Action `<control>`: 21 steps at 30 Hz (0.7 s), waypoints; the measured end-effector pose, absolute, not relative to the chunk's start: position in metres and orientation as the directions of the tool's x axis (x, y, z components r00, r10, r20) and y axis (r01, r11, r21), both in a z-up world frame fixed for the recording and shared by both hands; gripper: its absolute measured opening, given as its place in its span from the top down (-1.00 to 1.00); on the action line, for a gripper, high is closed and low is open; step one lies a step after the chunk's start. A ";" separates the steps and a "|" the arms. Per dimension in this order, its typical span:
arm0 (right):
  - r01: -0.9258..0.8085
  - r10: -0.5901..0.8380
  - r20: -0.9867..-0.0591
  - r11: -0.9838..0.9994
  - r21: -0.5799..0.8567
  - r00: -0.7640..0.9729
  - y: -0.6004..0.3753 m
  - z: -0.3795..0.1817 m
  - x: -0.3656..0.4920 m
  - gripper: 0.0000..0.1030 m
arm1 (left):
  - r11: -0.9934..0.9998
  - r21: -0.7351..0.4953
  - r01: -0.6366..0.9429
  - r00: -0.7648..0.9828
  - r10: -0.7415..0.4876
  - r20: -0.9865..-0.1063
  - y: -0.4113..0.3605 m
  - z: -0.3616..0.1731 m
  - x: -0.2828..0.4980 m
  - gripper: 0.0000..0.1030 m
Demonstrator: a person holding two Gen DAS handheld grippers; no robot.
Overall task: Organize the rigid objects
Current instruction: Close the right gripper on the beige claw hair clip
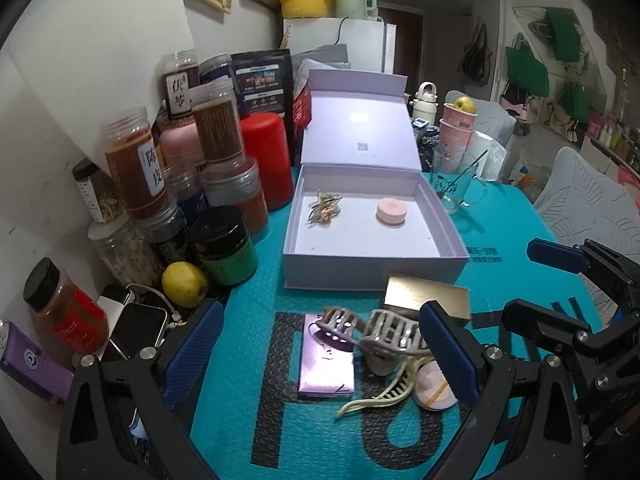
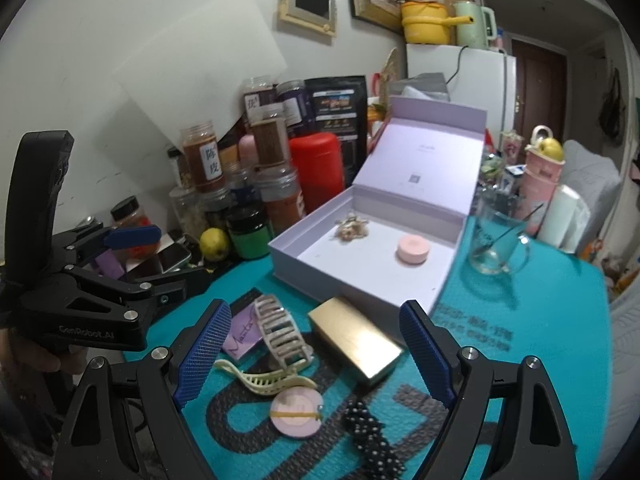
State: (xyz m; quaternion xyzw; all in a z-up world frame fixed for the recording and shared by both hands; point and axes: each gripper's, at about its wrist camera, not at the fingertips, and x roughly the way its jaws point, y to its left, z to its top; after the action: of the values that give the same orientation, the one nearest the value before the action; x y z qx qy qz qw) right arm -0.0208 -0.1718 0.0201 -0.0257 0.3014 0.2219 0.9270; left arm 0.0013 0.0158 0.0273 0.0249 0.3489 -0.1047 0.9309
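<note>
Spice jars (image 1: 134,168) stacked by wall, red canister (image 1: 266,158), lemon (image 1: 184,283), glass mug (image 2: 498,240), yellow pot (image 2: 426,22)

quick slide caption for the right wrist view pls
Open right gripper above hair claw clips, a gold box and a round compact, facing the open lilac gift box.

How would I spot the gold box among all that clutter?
Start at the open lilac cardboard box on the teal mat. Just in front of its near wall lies the flat rectangular gold box, beside a beige claw hair clip. It is the only shiny metallic, sharp-cornered block among the clips and round compacts.
</note>
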 end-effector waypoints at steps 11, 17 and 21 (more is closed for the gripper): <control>-0.482 0.441 -0.607 0.869 0.107 0.661 -0.161 -0.017 0.002 -0.68 | 0.979 -0.062 0.194 0.697 -0.182 -0.694 0.032 -0.009 0.017 -0.93; -0.534 0.459 -0.628 0.842 0.081 0.628 -0.145 -0.036 0.012 -0.56 | 0.978 -0.098 0.186 0.668 -0.199 -0.717 0.041 -0.027 0.020 -0.93; -0.569 0.482 -0.646 0.818 0.090 0.591 -0.136 -0.049 0.018 -0.47 | 0.978 -0.113 0.177 0.661 -0.203 -0.722 0.048 -0.036 0.019 -0.93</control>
State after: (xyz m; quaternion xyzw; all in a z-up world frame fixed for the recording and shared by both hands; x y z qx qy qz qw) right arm 0.0177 -0.1359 -0.0495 -0.0632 0.3423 0.2952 0.8898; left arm 0.0195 0.0476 -0.0359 -0.0162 0.3982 -0.1044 0.9112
